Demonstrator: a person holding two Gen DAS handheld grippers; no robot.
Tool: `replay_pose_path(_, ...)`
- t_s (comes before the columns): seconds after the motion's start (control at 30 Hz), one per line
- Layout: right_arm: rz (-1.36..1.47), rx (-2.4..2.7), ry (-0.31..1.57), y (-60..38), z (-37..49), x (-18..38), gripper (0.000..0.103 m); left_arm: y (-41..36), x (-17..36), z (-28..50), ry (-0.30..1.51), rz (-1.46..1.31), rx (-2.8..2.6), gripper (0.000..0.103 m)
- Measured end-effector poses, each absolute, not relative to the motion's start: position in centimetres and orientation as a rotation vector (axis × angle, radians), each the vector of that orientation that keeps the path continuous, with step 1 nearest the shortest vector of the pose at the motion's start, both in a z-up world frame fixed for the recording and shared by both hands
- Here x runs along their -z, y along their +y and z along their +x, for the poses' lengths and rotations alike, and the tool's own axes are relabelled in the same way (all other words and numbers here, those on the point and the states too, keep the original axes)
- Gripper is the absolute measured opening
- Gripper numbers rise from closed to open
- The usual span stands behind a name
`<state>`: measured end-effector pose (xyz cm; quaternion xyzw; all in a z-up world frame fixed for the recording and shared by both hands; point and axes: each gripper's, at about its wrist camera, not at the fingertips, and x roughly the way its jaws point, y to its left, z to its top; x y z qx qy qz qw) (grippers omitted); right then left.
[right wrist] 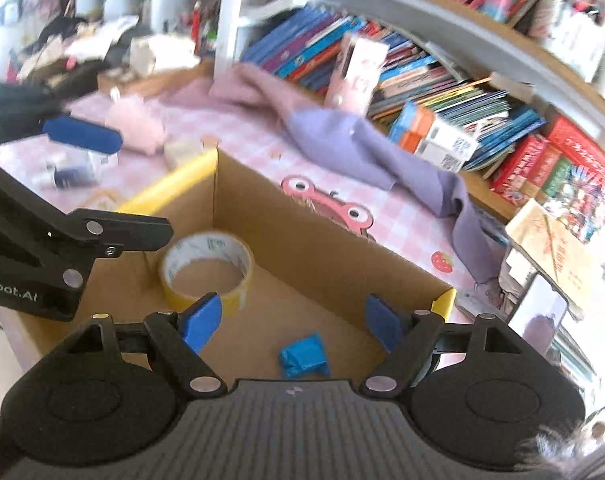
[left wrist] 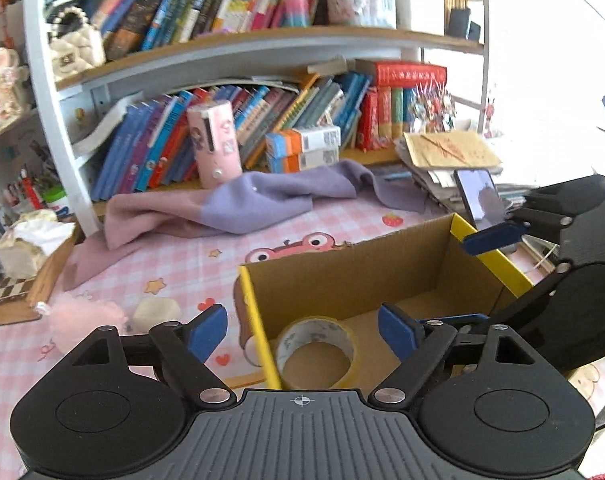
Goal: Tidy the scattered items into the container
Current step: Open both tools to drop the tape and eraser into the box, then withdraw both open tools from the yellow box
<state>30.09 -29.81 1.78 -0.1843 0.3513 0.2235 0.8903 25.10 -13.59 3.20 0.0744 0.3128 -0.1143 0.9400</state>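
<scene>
Meanwhile, both grippers hung above the open brown cardboard box with yellow-edged rims (left wrist: 402, 280), which sat on the pink checked tablecloth (left wrist: 174, 256). The left gripper (left wrist: 302, 330) had its blue-padded fingers (left wrist: 206, 330) spread wide with nothing between them. Below it, inside the box near the box's left wall, the roll of yellowish clear packing tape (left wrist: 316, 350) lay flat on the cardboard floor. The right gripper (right wrist: 292, 320) was likewise released, its blue pads apart and holding nothing. Under it, on the box floor near the box's front, lay a small crumpled blue wrapper-like item (right wrist: 304, 356), well apart from the tape roll (right wrist: 206, 270). Outside the box, to its left, a fluffy pink pompom (left wrist: 84, 318) and a pale rounded block (left wrist: 156, 312) rested on the cloth. Behind the box, a lilac and pink fabric (left wrist: 242, 204) lay rumpled before a shelf of books (left wrist: 262, 120).
</scene>
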Motion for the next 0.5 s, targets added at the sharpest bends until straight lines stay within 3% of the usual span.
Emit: replay_pose_path(0.5, -0.180, -0.194, 0.593, -27.6, 21.0, -4.3, 0.083, -5.8, -3.9, 19.0, 0.607, 0.021, 0.252, 0.088)
